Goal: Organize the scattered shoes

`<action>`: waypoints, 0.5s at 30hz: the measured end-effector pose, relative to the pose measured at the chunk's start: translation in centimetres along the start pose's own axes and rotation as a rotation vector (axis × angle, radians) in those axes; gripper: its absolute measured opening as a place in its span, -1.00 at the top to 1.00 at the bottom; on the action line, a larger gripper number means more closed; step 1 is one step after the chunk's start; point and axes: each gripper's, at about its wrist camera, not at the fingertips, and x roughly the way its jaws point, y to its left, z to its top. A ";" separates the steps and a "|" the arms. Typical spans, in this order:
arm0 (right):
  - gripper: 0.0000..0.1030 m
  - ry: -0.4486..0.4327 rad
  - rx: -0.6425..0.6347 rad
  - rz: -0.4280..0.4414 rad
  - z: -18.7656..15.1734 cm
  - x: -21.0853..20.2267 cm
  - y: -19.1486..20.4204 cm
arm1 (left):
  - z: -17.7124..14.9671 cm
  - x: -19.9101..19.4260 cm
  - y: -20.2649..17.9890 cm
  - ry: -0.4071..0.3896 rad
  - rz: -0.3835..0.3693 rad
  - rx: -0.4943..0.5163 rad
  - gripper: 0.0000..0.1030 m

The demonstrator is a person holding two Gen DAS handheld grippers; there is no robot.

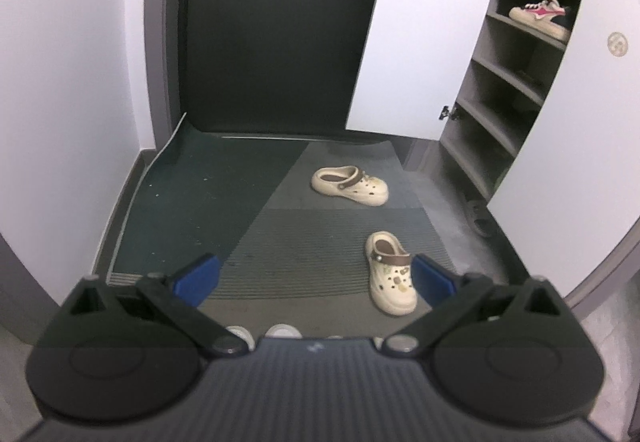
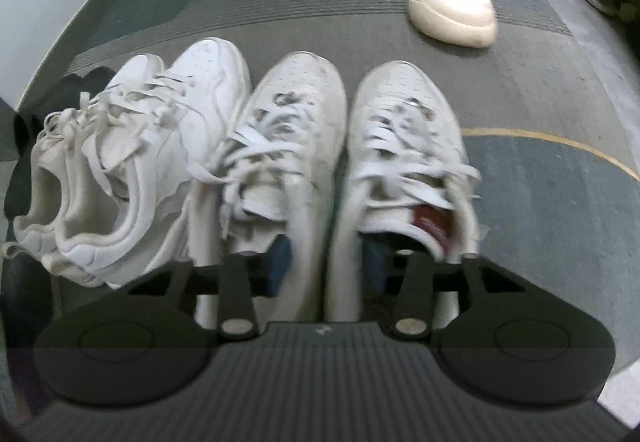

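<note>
Right tongs (image 2: 324,262) straddle two white sneakers' (image 2: 296,146) inner collars; squeeze both together. Left tongs (image 1: 316,280) gape empty

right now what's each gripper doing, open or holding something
Left tongs: open, holding nothing, above the mat.
Right tongs: closing on the inner sides of two white sneakers; firm grip cannot be told.

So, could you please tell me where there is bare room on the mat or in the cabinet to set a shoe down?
The dark left half of the mat, between the wall and the far clog, is bare. The cabinet shelves below the pink sneaker look free. It is crowded by the right gripper, where three white sneakers sit side by side, and around the near clog.
</note>
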 end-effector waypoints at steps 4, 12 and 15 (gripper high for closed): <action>0.37 -0.019 0.039 -0.032 -0.2 1.3 0.9 | -0.1 0.0 0.6 -0.018 0.040 0.015 -0.99; 0.36 0.080 0.042 -0.007 1.0 1.0 0.6 | -0.1 0.7 1.9 -0.022 0.101 0.027 -0.99; 0.34 0.150 -0.029 -0.037 2.2 -0.3 1.5 | 0.0 1.3 1.7 -0.008 0.123 0.029 -0.99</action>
